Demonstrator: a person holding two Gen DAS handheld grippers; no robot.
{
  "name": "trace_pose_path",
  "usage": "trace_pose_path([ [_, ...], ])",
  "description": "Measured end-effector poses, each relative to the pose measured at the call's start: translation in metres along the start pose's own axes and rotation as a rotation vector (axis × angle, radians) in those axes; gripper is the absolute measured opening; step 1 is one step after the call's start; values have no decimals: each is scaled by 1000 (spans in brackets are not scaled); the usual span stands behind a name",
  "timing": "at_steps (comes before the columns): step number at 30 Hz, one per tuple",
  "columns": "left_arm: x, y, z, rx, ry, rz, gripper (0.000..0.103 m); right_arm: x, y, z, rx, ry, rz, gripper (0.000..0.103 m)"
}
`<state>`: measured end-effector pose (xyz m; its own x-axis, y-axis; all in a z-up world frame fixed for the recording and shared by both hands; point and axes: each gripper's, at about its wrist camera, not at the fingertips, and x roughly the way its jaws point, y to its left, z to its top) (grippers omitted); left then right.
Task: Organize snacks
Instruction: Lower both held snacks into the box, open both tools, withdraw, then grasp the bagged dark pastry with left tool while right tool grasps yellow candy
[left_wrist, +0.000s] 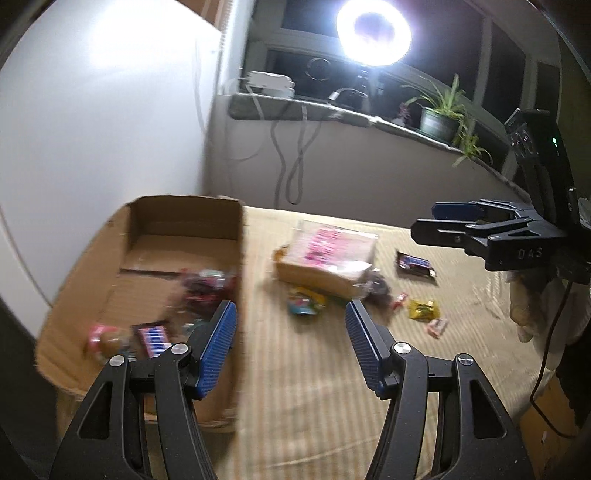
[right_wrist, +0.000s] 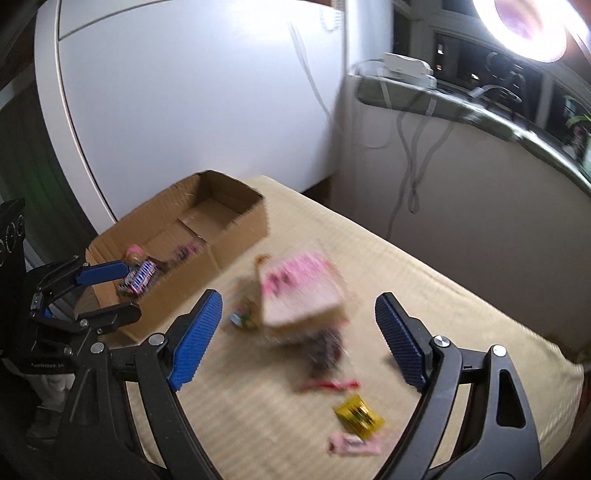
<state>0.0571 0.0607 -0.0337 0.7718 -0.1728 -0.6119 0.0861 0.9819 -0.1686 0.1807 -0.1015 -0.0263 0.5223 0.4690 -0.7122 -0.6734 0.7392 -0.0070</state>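
A cardboard box (left_wrist: 147, 229) (right_wrist: 192, 206) lies open on the left of the beige cloth, with a pink round snack (left_wrist: 101, 338) and a blue-striped bar (left_wrist: 155, 338) inside. To its right lies a big pink-labelled pack (left_wrist: 328, 251) (right_wrist: 299, 291). Around the pack are a green snack (left_wrist: 304, 302), a dark bar (left_wrist: 415, 263), a red candy (left_wrist: 399, 301), a yellow wrapper (left_wrist: 424, 309) (right_wrist: 358, 411) and a small pink candy (left_wrist: 437, 326) (right_wrist: 354, 446). My left gripper (left_wrist: 290, 306) (right_wrist: 129, 288) hangs open and empty over the box's right wall. My right gripper (right_wrist: 299, 297) (left_wrist: 426, 220) hangs open and empty above the pack.
The beige striped cloth (left_wrist: 314, 387) covers the table, whose far edge meets a wall with hanging cables (left_wrist: 291, 162). A sill (left_wrist: 295, 107) carries a ring light (left_wrist: 373, 31) and a potted plant (left_wrist: 441, 114). A gloved hand (left_wrist: 524, 306) holds the right gripper.
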Motion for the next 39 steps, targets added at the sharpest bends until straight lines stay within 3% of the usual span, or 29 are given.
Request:
trace_pose_path([
  [10, 34, -48, -3, 45, 71, -92, 54, -9, -50, -61, 55, 86, -53, 83],
  [18, 70, -73, -3, 44, 150, -152, 44, 12, -54, -87, 7, 184, 3, 50],
  [30, 112, -85, 8, 12, 233, -155, 43, 38, -56, -94, -49, 221, 52, 49],
  [39, 132, -91, 17, 21, 251, -126, 44, 51, -56, -92, -77, 235, 73, 49],
])
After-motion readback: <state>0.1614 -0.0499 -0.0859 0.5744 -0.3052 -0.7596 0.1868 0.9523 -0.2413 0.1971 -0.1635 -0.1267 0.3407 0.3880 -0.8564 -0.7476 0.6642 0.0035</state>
